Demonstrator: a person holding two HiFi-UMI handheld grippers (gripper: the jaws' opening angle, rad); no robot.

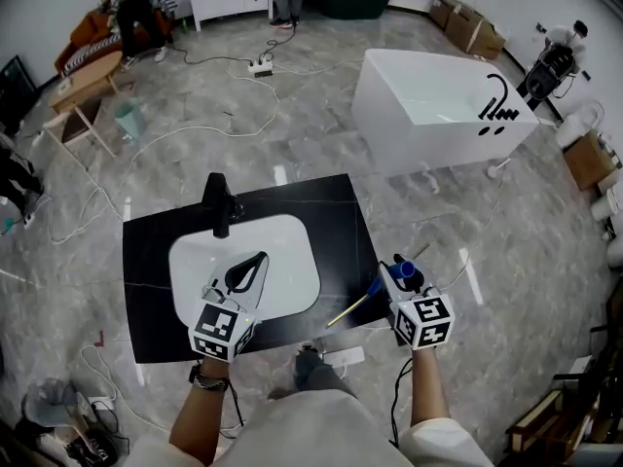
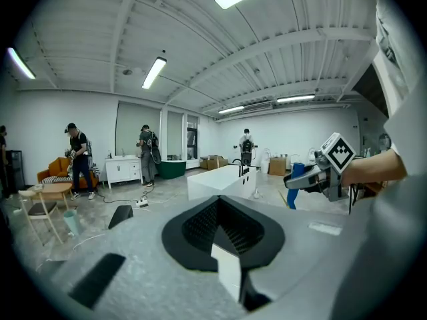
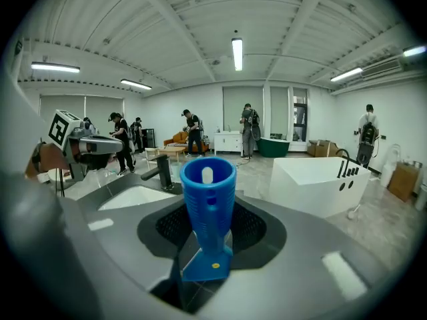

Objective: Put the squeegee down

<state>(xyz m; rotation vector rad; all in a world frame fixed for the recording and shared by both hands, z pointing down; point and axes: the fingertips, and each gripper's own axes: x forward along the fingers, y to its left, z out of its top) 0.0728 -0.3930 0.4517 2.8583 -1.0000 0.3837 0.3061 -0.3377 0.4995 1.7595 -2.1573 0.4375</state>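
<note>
My right gripper (image 1: 397,278) is shut on the blue handle of the squeegee (image 1: 401,269), just off the right edge of the black counter (image 1: 156,251). The squeegee's thin blade (image 1: 350,309) reaches left and down over the counter's right front corner. In the right gripper view the blue squeegee (image 3: 208,199) stands upright between the jaws of the right gripper (image 3: 207,245). My left gripper (image 1: 255,261) hovers over the white sink (image 1: 292,232), its jaws meeting at the tip with nothing seen between them. The left gripper view shows the left gripper (image 2: 223,239) and, off to the right, the right gripper (image 2: 313,175).
A black faucet (image 1: 219,202) stands at the sink's back edge. A white bathtub (image 1: 438,105) sits on the floor beyond the counter. Cables and a power strip (image 1: 260,66) lie on the floor. A wooden table (image 1: 83,81), cardboard boxes (image 1: 467,22) and people are farther off.
</note>
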